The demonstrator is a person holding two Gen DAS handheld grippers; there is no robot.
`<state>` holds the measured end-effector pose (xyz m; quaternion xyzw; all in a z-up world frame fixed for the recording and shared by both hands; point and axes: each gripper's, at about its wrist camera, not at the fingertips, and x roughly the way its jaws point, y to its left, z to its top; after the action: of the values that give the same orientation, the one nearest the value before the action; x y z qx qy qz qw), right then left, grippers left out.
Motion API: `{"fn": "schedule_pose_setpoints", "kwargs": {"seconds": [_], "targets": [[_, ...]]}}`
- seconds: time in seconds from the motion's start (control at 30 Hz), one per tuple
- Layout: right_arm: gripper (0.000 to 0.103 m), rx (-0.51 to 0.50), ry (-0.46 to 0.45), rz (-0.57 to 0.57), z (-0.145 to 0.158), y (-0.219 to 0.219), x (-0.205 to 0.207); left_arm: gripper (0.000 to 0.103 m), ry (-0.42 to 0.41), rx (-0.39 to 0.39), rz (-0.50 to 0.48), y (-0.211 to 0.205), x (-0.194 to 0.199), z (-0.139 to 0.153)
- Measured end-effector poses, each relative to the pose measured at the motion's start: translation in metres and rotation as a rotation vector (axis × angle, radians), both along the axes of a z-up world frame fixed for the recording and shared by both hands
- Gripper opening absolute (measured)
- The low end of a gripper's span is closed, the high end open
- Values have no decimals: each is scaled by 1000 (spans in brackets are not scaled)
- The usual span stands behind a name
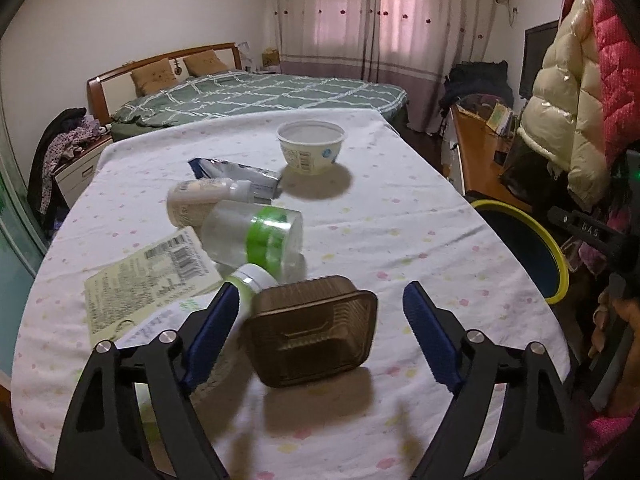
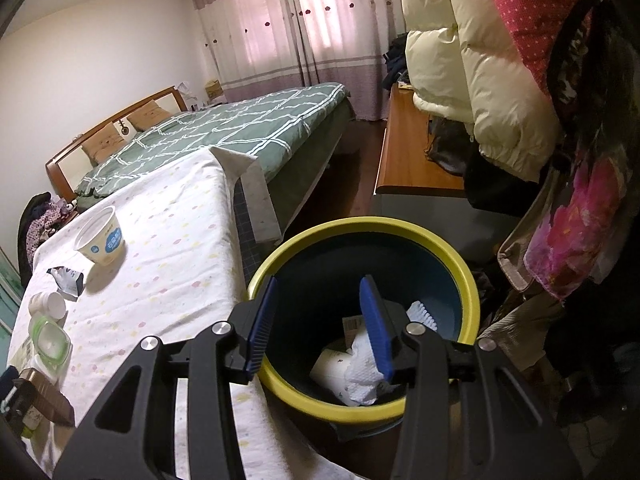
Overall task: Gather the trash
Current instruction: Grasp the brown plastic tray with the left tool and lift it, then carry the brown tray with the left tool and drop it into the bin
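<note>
Covering the counter (image 1: 400, 200), a dotted cloth holds a ribbed brown tray (image 1: 316, 340) between the left gripper (image 1: 324, 336)'s parted fingers (image 1: 212, 332), untouched; right gripper (image 2: 320, 320) half-open, empty, over the yellow-rimmed bin (image 2: 460, 264).

Left tool (image 1: 320, 336) angled downward, jaws wide apart; right tool (image 2: 320, 320) likewise tilted, jaws half-parted, empty.

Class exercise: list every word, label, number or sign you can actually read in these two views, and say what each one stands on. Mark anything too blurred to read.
"DAS": white letters on the black bar of the right gripper, left wrist view.
Flat printed packet: barcodes and dense text, too small to read.
Yogurt cup: blue label print, blurred, unreadable.
Small white bottle: label unreadable.
Nothing else is legible.
</note>
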<state>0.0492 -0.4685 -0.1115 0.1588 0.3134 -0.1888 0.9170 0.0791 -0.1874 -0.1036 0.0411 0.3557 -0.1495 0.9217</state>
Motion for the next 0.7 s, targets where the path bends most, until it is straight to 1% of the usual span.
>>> {"fn": "schedule_pose_setpoints", "kwargs": {"seconds": [0.1,0.17,0.2,0.5,0.7], "targets": [[41,2,-3,-1,-1,-1,-1,76,9,8,-15,-7,2,-6],[41,4,-5,-1,-1,-2,-2,69,19,7,-21,-9,5,-8],[41,5,-6,-1,-1,-2,-2,68,25,5,-24,-9,6,-9],[41,18,-24,-12,1,-10,-9,67,28,-17,-54,-19,10,-7],[41,23,-39,-34,4,-22,-18,67,8,-36,-113,-44,17,7]]}}
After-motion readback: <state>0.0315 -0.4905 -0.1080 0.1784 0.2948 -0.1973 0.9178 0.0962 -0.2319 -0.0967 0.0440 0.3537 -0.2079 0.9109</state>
